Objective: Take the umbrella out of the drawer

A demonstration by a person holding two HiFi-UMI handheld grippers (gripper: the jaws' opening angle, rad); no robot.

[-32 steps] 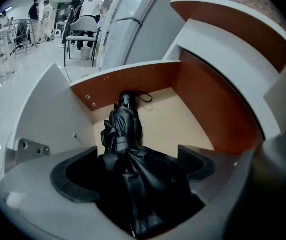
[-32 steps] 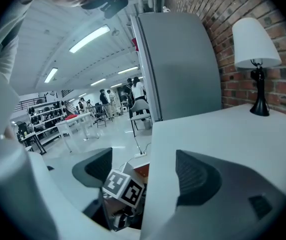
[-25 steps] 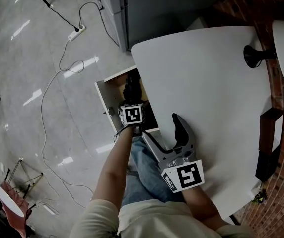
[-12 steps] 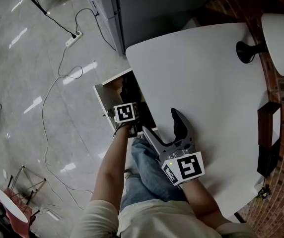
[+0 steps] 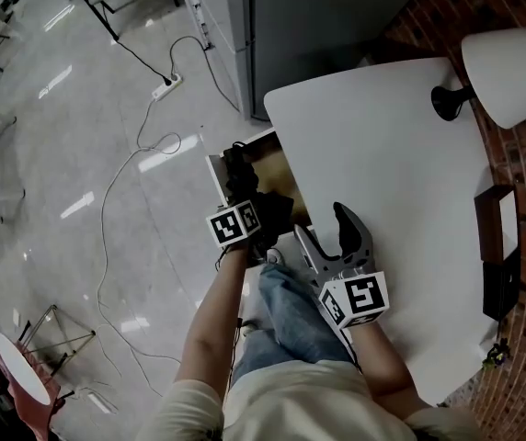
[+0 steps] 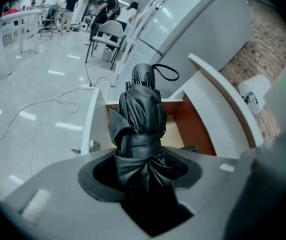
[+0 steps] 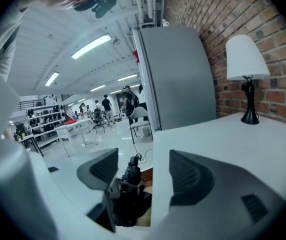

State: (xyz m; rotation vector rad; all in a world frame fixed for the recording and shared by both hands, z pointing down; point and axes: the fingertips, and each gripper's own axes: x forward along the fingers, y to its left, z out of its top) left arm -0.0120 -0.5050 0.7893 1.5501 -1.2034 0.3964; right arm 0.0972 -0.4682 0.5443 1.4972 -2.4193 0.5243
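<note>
One umbrella [image 6: 142,126] higher, in left tongs [image 6: 140,170]

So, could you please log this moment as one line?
left claw: shut on umbrella | umbrella: over drawer | right claw: closing, empty

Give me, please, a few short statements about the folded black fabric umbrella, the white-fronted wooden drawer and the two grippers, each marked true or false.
1. The folded black fabric umbrella is clamped in the left gripper. True.
2. The white-fronted wooden drawer is pushed shut. False: it stands open, with its wooden inside in view.
3. A lamp with a white shade and a black base stands on the white table. True.
4. The right gripper grips the umbrella. False: its jaws are closing with nothing between them, at the table's edge; only the left gripper holds the umbrella.
</note>
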